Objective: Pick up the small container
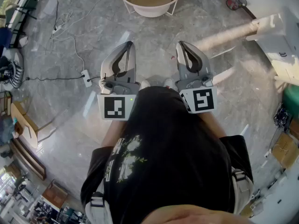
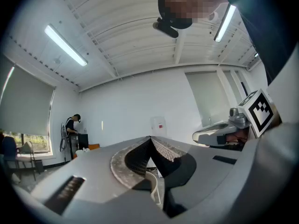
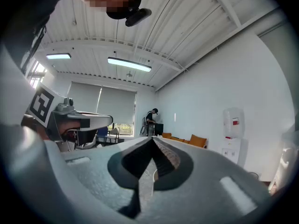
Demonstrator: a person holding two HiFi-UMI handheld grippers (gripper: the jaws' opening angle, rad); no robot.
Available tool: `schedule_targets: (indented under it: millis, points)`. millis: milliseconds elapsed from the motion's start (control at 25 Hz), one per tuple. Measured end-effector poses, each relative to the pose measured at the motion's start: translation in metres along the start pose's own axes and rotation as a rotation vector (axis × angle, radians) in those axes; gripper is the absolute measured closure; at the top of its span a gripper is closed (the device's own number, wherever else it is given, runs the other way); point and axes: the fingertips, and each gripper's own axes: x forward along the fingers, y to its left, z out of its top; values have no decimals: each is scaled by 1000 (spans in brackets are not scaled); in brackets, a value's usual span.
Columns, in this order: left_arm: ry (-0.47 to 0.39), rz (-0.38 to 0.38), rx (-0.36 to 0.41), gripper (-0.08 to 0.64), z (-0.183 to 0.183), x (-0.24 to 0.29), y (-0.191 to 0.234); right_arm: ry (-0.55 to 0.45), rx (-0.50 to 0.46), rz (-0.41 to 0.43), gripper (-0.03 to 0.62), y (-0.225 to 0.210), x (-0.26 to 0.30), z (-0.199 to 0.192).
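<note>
Both tongs are closed and empty, level, side by side: left tongs (image 1: 129, 44), right tongs (image 1: 181, 44). Their cubes bear square markers (image 1: 115, 107). A white round tub (image 1: 150, 10) stands on the floor (image 1: 70, 92) ahead; whether it is the small container we cannot tell.

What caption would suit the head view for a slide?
Person in black shirt holds shut grey left gripper and right gripper toward a white round basket.
</note>
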Motion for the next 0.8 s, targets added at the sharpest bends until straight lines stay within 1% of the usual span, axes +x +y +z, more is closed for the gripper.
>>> schedule_targets:
  millis: [200, 320, 520, 680, 800]
  points:
    - [19, 12, -28, 554, -5, 7, -5, 0, 0, 0, 599, -11, -2, -1]
    - [26, 3, -21, 554, -6, 11, -11, 3, 3, 1, 600, -15, -5, -2]
    - [17, -8, -50, 554, -2, 22, -35, -21, 15, -5, 598, -38, -17, -4]
    - [33, -16, -49, 554, -6, 34, -59, -13, 38, 25, 598, -53, -28, -10]
    - [42, -4, -42, 553, -13, 44, -78, -8, 48, 57, 598, -68, -35, -20]
